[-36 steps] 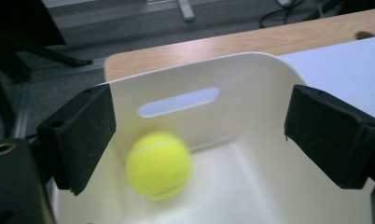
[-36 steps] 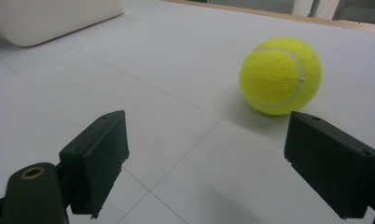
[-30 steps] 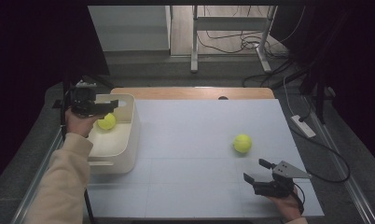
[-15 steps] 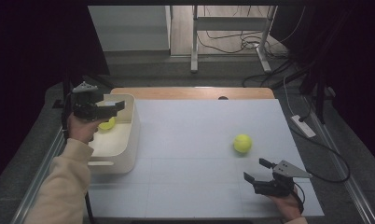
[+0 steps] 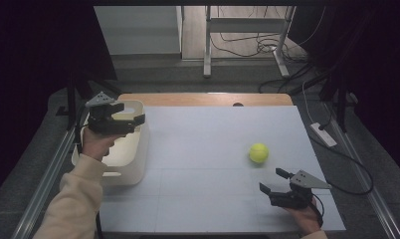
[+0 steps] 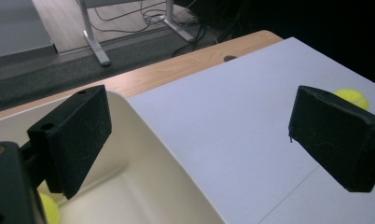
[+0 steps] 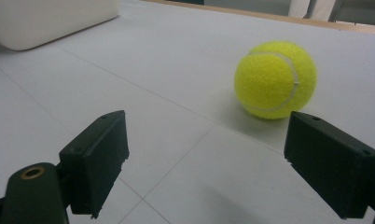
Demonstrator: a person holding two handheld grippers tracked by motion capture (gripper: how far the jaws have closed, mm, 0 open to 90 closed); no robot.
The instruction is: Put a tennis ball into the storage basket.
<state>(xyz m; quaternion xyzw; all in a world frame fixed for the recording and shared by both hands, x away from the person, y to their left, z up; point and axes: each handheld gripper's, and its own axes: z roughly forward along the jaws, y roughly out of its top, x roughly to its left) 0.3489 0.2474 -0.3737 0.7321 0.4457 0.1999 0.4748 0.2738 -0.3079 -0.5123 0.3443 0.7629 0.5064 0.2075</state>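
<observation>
A yellow tennis ball (image 5: 258,153) rests on the white table right of centre. My right gripper (image 5: 269,179) stands open just in front of it, and in the right gripper view the ball (image 7: 275,79) lies a little beyond the wide jaws (image 7: 206,135). My left gripper (image 5: 131,113) hovers open above the white bin (image 5: 138,164) at the table's left. In the left gripper view nothing sits between the jaws (image 6: 199,121). A second tennis ball (image 6: 49,207) lies inside the bin (image 6: 167,154), low at the left. The far ball (image 6: 351,97) peeks over the right jaw.
A wooden strip (image 5: 203,99) runs along the table's far edge. Beyond it are metal stand legs and cables (image 5: 248,45) on the floor. A power strip (image 5: 323,133) lies off the table's right side. The bin (image 7: 50,18) appears far off in the right gripper view.
The left gripper let go of the tennis ball it held over the bin, and the ball dropped inside. The gripper then opened wider and lifted a little. The right gripper stayed still.
</observation>
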